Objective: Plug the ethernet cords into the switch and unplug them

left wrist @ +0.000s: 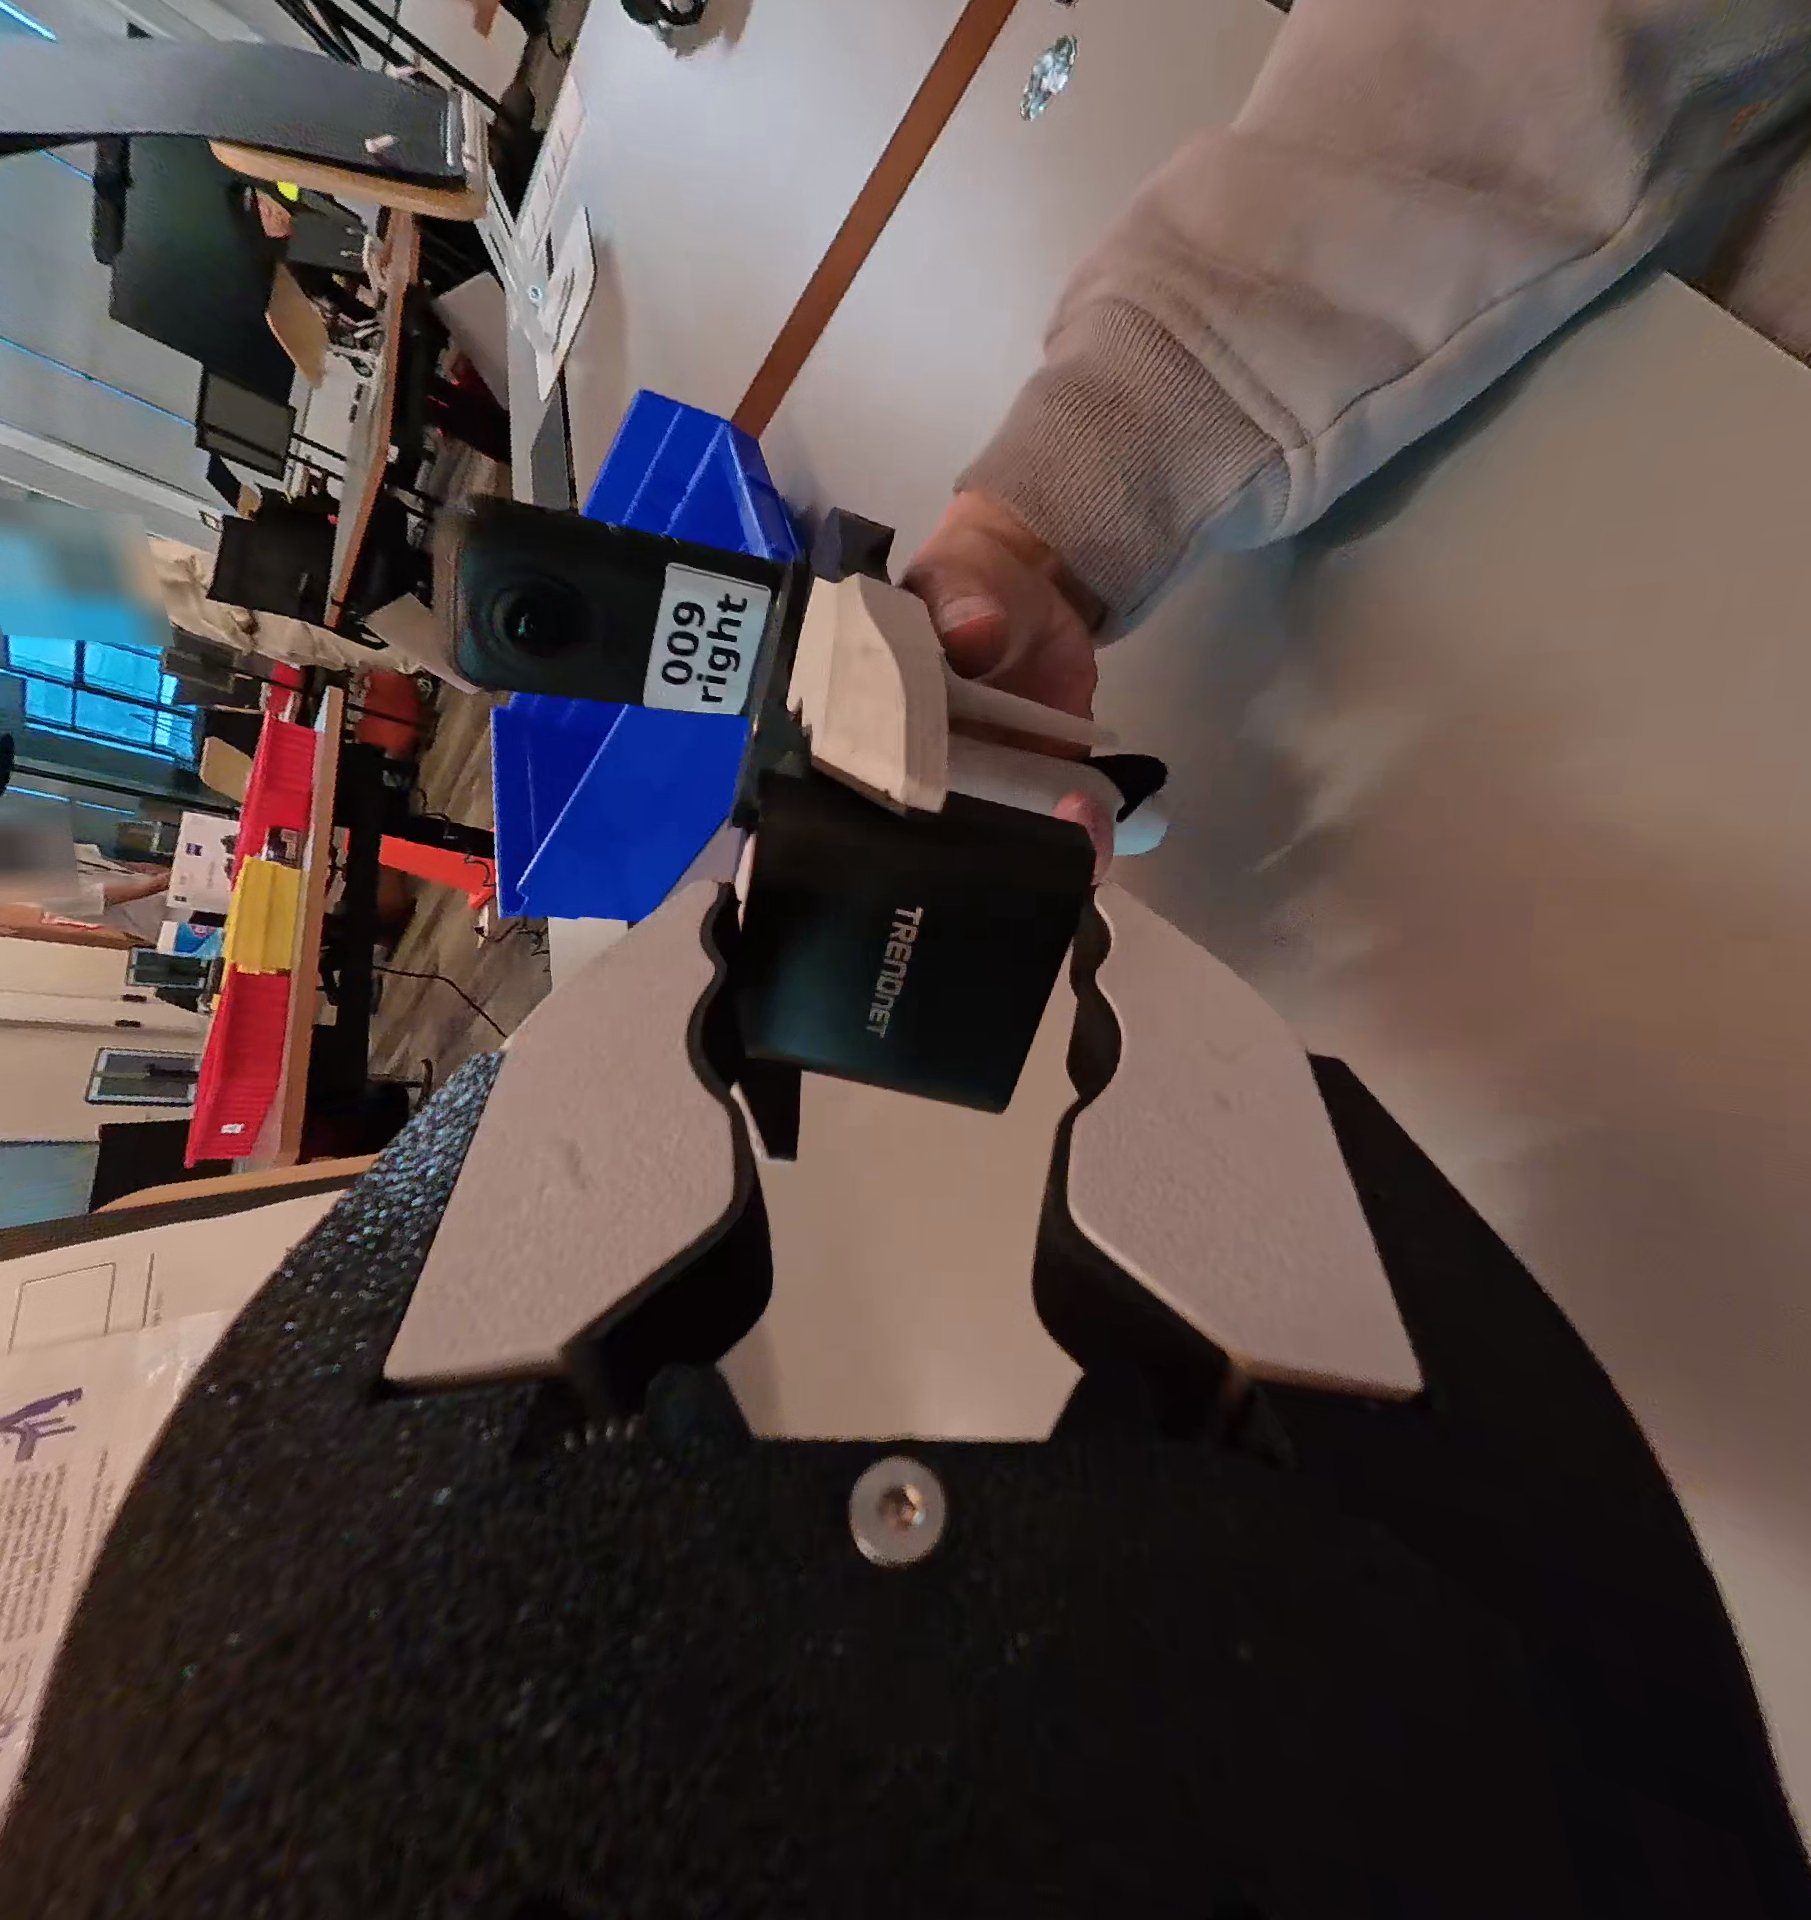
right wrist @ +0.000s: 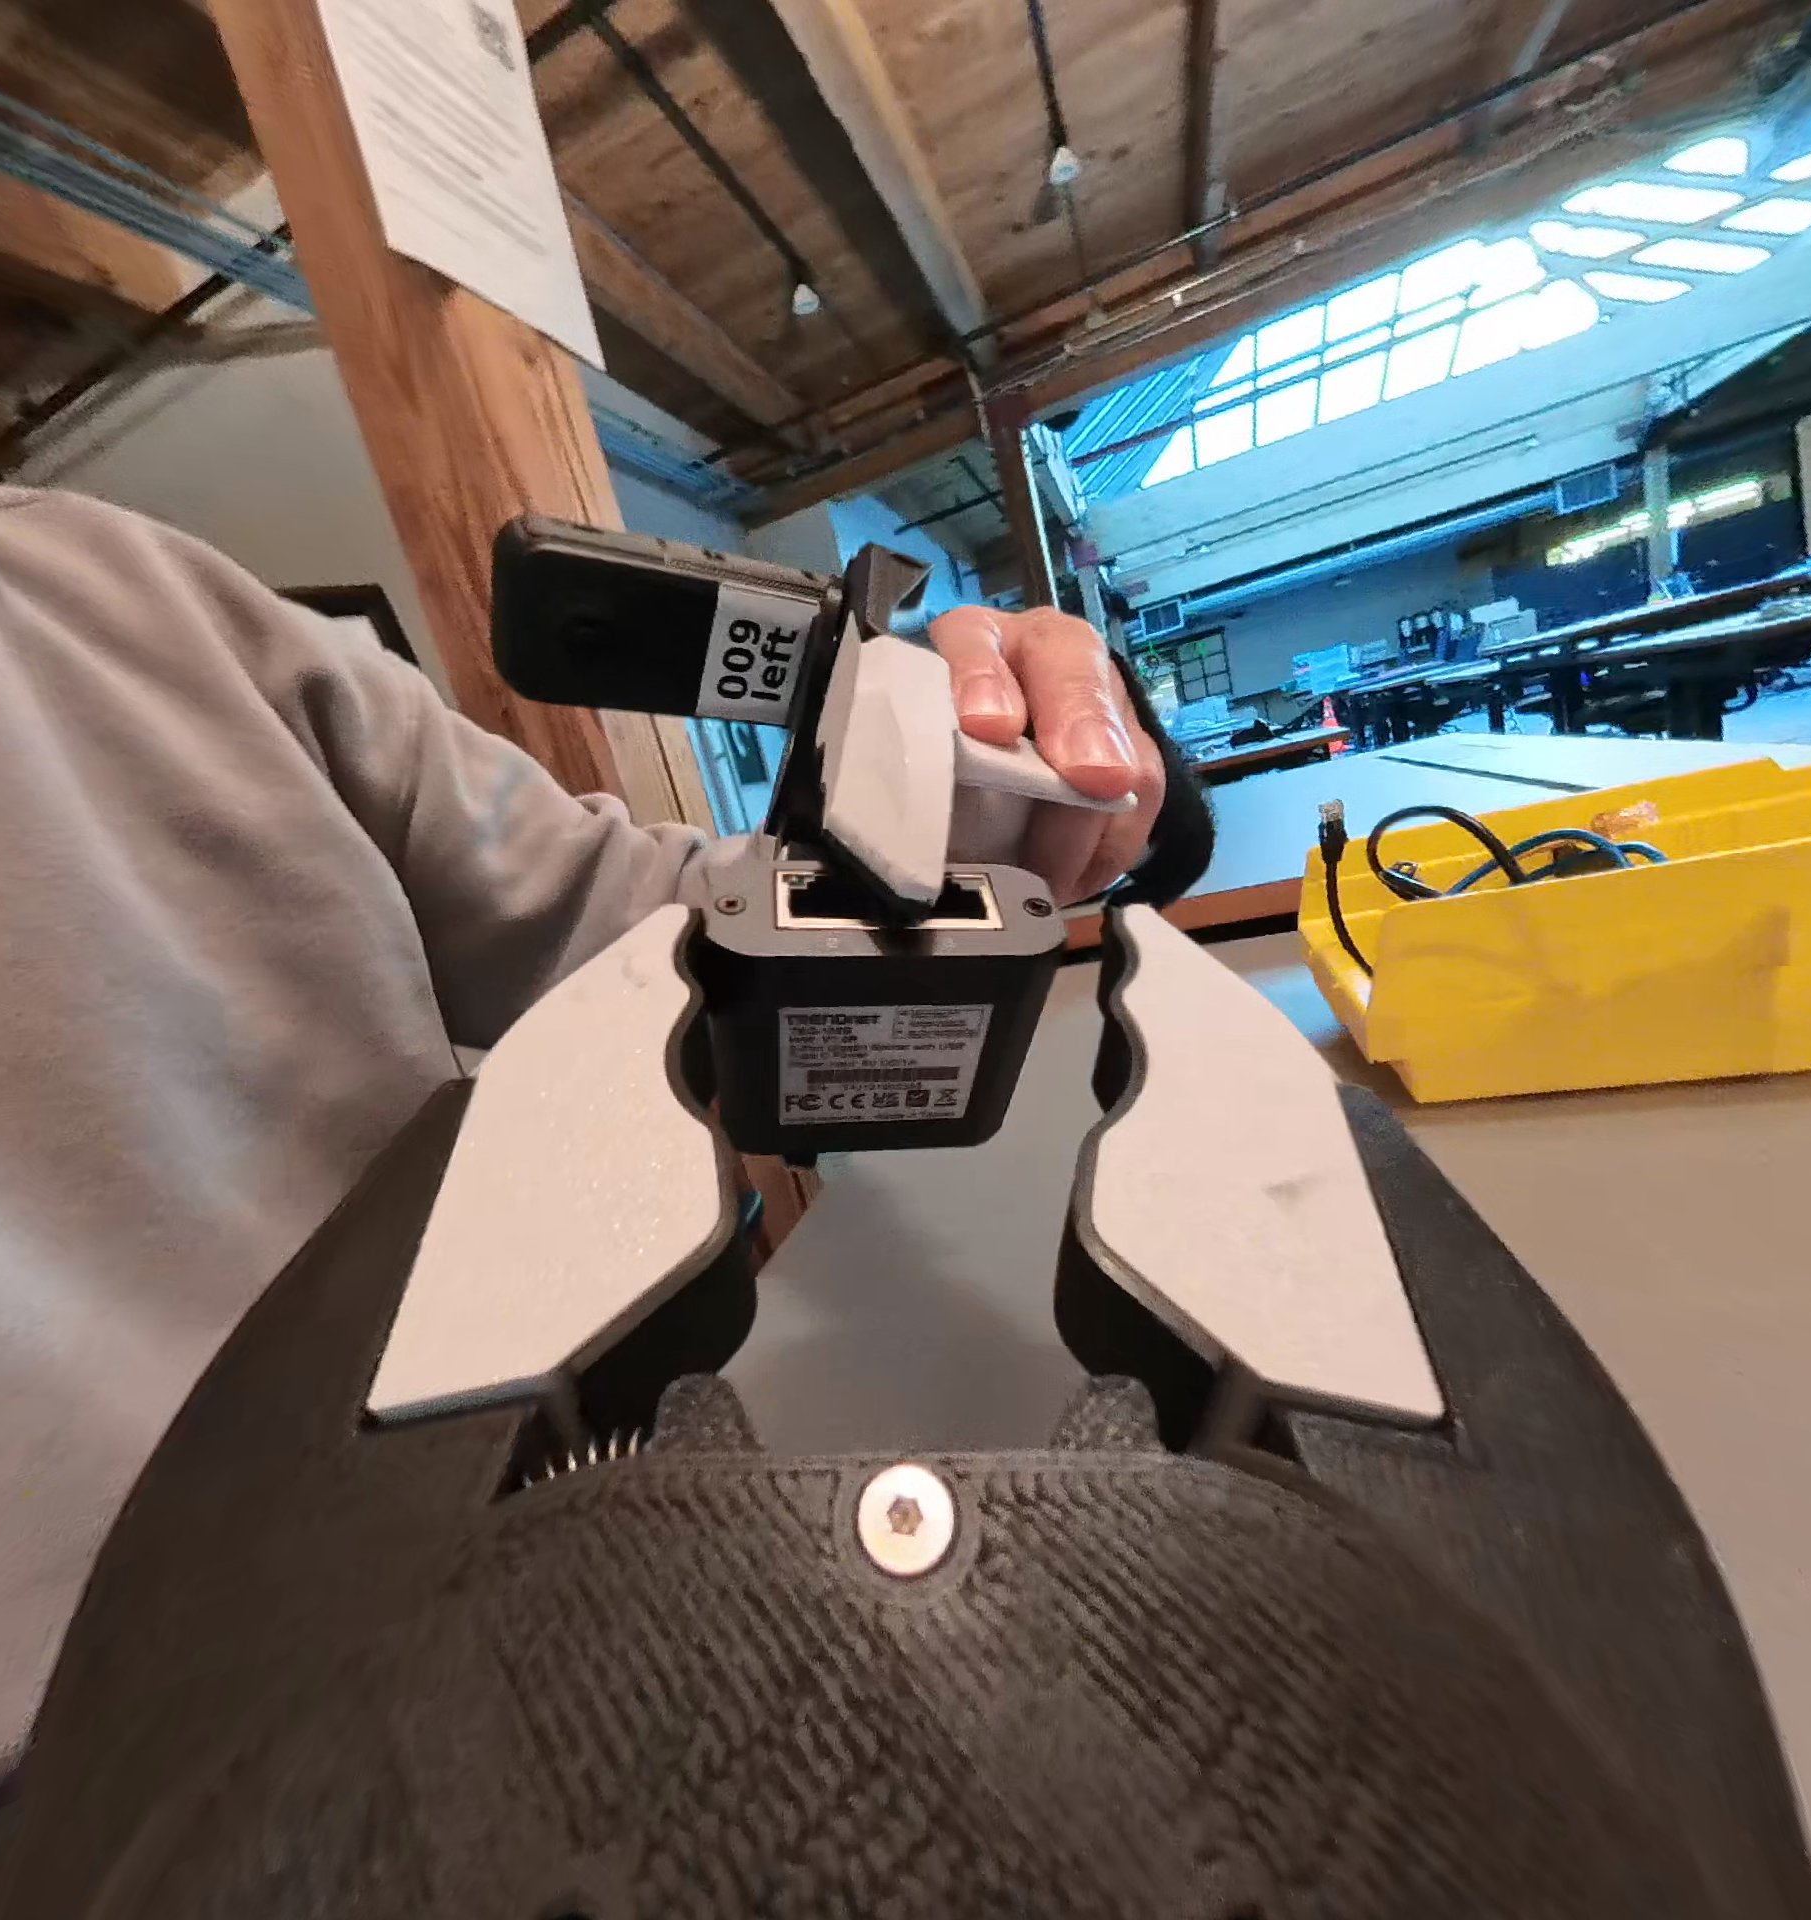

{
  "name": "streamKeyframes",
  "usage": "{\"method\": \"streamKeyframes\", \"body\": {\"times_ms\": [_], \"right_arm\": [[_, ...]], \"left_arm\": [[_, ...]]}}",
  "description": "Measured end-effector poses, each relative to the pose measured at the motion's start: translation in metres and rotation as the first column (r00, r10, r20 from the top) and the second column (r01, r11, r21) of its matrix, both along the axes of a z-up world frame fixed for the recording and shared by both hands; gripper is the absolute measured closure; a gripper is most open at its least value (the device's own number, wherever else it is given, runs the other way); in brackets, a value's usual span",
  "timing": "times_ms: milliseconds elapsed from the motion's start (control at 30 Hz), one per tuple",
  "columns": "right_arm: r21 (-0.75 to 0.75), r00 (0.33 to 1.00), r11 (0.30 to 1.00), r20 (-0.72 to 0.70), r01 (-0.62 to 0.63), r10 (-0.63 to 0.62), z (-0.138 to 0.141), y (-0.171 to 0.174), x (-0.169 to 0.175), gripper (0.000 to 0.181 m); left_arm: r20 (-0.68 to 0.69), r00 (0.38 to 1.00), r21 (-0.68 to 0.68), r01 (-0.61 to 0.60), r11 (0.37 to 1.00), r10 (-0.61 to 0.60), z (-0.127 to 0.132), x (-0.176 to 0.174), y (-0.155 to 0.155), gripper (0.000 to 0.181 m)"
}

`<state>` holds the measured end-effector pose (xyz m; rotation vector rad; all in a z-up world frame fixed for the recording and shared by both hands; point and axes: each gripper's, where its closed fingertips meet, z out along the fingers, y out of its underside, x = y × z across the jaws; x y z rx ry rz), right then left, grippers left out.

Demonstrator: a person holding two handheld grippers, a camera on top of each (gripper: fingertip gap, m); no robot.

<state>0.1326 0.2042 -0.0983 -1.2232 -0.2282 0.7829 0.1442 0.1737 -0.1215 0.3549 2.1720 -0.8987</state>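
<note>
Left wrist view: left gripper jaws spread wide, black switch filling the gap, both fingers apparently pressed to its sides, logo face to camera. Beyond the switch, right gripper in a hand, grey sleeve; blue bin behind that.

Right wrist view: right gripper jaws wide apart around the switch, one finger against it, clear gap at the other, no grip. Switch aloft above the tabletop, label face to camera, port end away. Left gripper fingers at that port end. Right of the switch, farther off, yellow bin holding dark ethernet cords, one plug poking over the rim
</note>
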Motion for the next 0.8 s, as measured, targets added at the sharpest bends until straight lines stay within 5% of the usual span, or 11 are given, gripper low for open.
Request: {"method": "streamKeyframes", "body": {"times_ms": [33,267,400,467,500,567,633,700,800], "right_arm": [[0.004,1.0,1.0,0.019,-0.001,0.001,0.0,-0.002,-0.001,0.114],[-0.013,0.997,0.999,0.077,-0.032,0.032,-0.006,-0.004,-0.002,0.118],[0.054,0.982,0.992,0.141,0.117,-0.123,0.001,-0.006,0.015,0.118],[0.111,0.969,0.976,0.144,0.187,-0.202,0.006,-0.011,0.027,0.118],[0.159,0.965,0.966,0.129,0.206,-0.227,0.011,-0.015,0.031,0.118],[0.261,0.957,0.935,0.095,0.241,-0.273,0.021,-0.023,0.037,0.118],[0.309,0.965,0.923,0.057,0.228,-0.258,0.025,-0.027,0.037,0.118],[0.343,0.967,0.914,0.051,0.218,-0.25,0.024,-0.027,0.034,0.118],[0.348,0.959,0.914,0.11,0.208,-0.26,0.015,-0.021,0.026,0.118]], "left_arm": [[-0.003,1.0,0.006,-0.004,1.0,0.004,-0.001,0.001,-0.001,0.121],[-0.023,0.998,0.017,-0.053,0.998,0.054,-0.005,0.002,0.001,0.117],[-0.153,0.964,-0.304,-0.256,0.918,0.218,0.018,0.009,0.015,0.099],[-0.373,0.92,-0.562,-0.328,0.759,0.121,0.031,0.001,0.022,0.102],[-0.492,0.869,-0.668,-0.413,0.618,0.049,0.035,0.002,0.028,0.106],[-0.656,0.712,-0.75,-0.582,0.313,-0.248,0.035,0.006,0.035,0.107],[-0.608,0.541,-0.723,-0.68,0.123,-0.581,0.033,0.005,0.031,0.113],[-0.501,0.395,-0.68,-0.73,0.068,-0.77,0.025,0.005,0.017,0.125],[-0.363,0.286,-0.653,-0.757,0.024,-0.887,0.019,0.008,0.002,0.129]]}}
